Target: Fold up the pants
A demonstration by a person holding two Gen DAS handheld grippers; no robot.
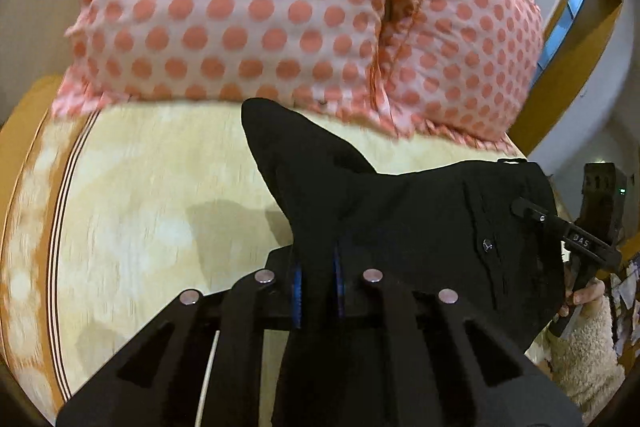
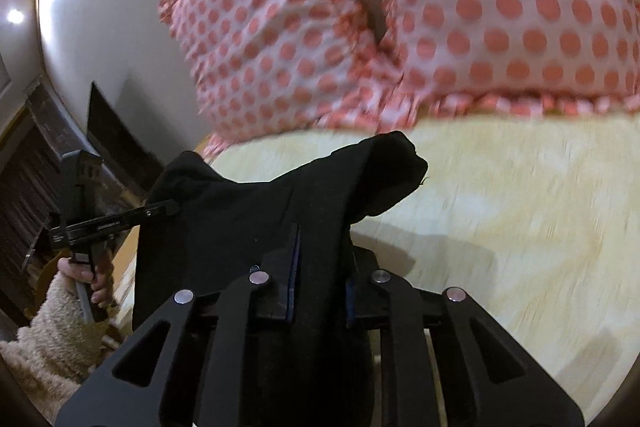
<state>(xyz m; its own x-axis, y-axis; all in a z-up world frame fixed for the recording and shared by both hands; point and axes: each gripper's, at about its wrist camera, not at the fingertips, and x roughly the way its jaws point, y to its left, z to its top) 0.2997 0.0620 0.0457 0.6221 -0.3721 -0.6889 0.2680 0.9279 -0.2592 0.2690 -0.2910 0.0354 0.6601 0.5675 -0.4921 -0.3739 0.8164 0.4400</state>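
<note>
Black pants (image 1: pixel 400 211): lifted off the pale yellow bedspread (image 1: pixel 160 187), stretched between both grippers, one end flopping forward. Left gripper (image 1: pixel 318 279): jaws nearly together, clamped on the pants fabric. Right gripper (image 2: pixel 320 287): jaws narrow, pinching the pants likewise. Polka-dot pillows (image 1: pixel 240 7): two, pink with coral dots, side by side behind the pants. Sleeve (image 2: pixel 52 323): fuzzy beige, at the left hand.

We see a bed with a pale yellow sheet (image 2: pixel 520 195) and two pink pillows with coral polka dots (image 1: pixel 248 11) at its head, against a plain white wall (image 2: pixel 112 27). A round ceiling light (image 2: pixel 15 15) glows at the left of the right wrist view, and a dark screen (image 2: pixel 116 143) stands by the wall
</note>
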